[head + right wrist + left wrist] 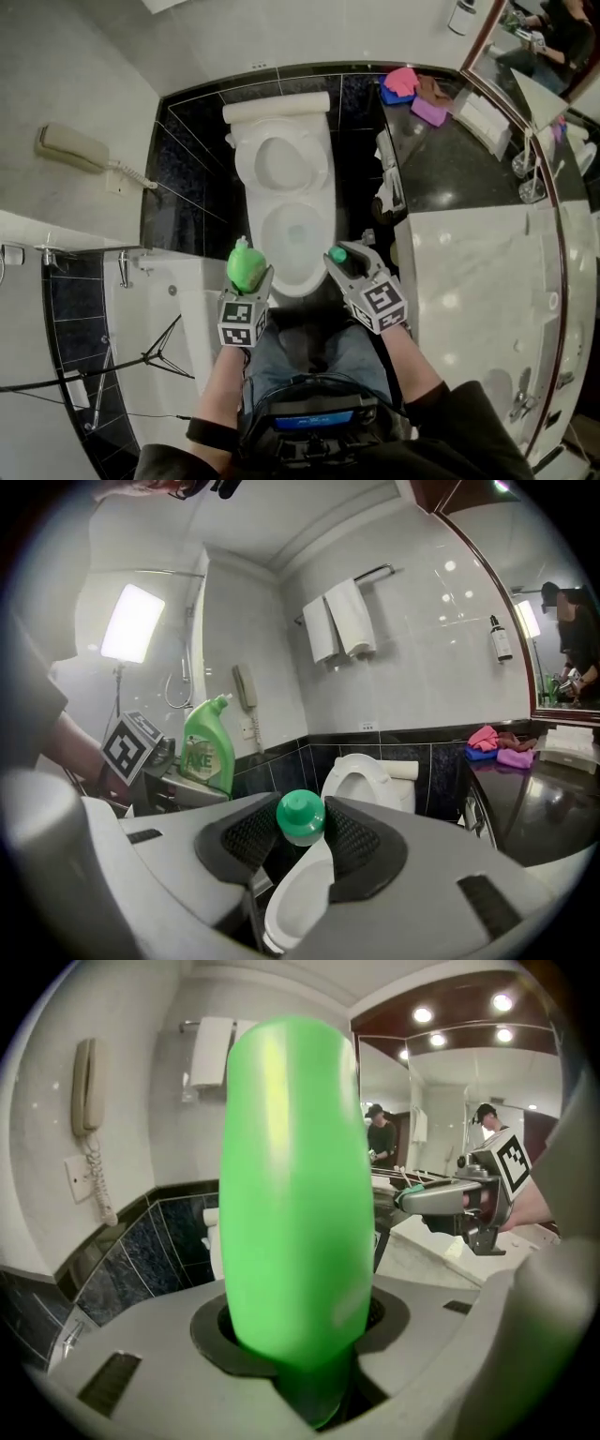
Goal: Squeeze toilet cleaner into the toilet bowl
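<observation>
Left gripper (247, 278): jaws partly apart, clamped on the body of the green bottle (292, 1194), held upright, neck uppermost. Right gripper (345, 265): jaws narrowly apart, pinching the round green cap (301, 817). In the head view both are held over the front rim of the open toilet (281, 122), the bottle at the bowl's (292, 239) left, the cap at its right.

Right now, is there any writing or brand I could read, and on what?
"AXE" or "AKE": large letters on the label of the green bottle; the smaller print is blurred.
Marker cube: square pattern only, no words.
Wall bottle beside the mirror: too small to read.
</observation>
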Tool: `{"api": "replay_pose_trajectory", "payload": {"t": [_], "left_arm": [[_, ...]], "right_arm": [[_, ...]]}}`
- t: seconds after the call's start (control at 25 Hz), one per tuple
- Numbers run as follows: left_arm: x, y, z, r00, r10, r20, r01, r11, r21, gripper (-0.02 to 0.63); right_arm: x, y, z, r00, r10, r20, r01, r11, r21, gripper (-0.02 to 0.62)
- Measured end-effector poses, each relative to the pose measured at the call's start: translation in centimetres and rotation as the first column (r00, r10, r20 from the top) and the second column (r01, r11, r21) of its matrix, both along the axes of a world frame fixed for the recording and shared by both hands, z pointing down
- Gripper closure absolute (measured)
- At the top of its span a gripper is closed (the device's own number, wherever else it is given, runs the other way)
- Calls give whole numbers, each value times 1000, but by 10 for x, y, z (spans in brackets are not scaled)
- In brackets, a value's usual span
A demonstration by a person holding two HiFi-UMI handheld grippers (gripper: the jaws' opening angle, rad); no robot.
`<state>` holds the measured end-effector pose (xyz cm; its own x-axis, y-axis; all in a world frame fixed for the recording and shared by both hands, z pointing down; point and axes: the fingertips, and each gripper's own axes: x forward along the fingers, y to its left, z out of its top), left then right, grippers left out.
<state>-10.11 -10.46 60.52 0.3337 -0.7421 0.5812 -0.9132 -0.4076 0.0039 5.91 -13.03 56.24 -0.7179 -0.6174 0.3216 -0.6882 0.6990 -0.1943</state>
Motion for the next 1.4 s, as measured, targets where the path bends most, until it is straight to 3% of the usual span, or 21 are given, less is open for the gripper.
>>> {"api": "replay_pose_trajectory", "payload": {"t": [0.24,0.48,0.76,0.92,1.4], "left_arm": [[-9,35,-48,999,-34,-30,35,999,20,411],[-36,59,-76,998,3,-61,-2,1000,24,411],[-65,77,-86,997,82,-17,-81,996,41,410],[-80,86,-86,996,84,-19,-83,995,54,411],[-69,101,-91,996,86,-11,-85,995,47,413]], "right_arm": [[1,36,-27,997,-74,-14,74,997,-18,445],[-7,55,-56,1000,-13,-20,13,1000,-9,445],[-29,76,-52,998,57,-22,-58,998,-35,445],[-46,82,-54,998,56,-18,-57,998,-40,445],[-40,88,-64,998,50,-34,-50,999,-20,445]]}}
